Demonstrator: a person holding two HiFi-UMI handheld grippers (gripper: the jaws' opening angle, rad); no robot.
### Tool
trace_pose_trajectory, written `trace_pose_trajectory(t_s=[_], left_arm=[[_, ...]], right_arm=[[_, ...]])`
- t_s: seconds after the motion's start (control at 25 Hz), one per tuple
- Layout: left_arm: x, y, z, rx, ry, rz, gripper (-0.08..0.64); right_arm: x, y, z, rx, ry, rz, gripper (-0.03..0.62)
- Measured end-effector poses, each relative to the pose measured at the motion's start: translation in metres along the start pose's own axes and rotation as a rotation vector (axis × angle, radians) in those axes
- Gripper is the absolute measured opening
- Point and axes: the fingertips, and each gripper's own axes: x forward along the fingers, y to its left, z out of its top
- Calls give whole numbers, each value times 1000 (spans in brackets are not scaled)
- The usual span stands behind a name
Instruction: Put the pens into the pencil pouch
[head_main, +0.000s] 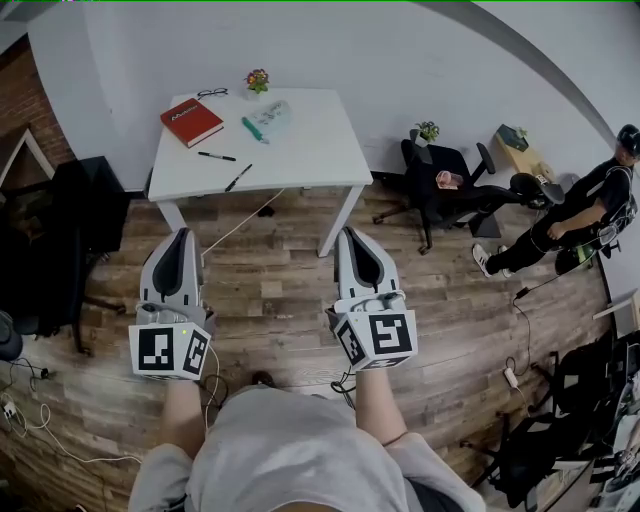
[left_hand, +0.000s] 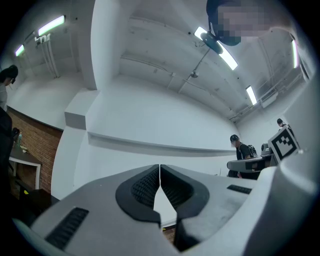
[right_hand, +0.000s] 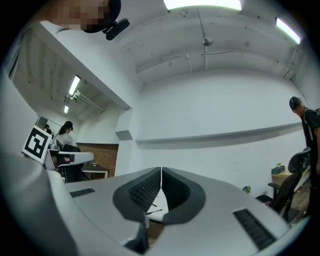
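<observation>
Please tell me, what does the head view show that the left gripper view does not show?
Only the head view: a red book, the pencil pouch, one black pen and another pen on the white table. Only the left gripper view: ceiling lights overhead. Both: the left gripper, shut with nothing in it, and the white wall.

The left claw (left_hand: 159, 184) has its jaws pressed together, empty, aimed at a white wall (left_hand: 150, 120).
</observation>
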Motion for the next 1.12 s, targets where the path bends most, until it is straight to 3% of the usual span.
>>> trace_pose_trajectory(t_s=[0.36, 0.68, 1.12], left_arm=[[10, 27, -11, 2, 13, -24, 28], [37, 33, -27, -16, 31, -43, 28], [122, 81, -38, 8, 10, 7, 28]], right_arm=[[18, 22, -4, 4, -32, 23, 31], [45, 14, -21, -21, 16, 18, 31], [155, -13, -28, -14, -5, 45, 31]])
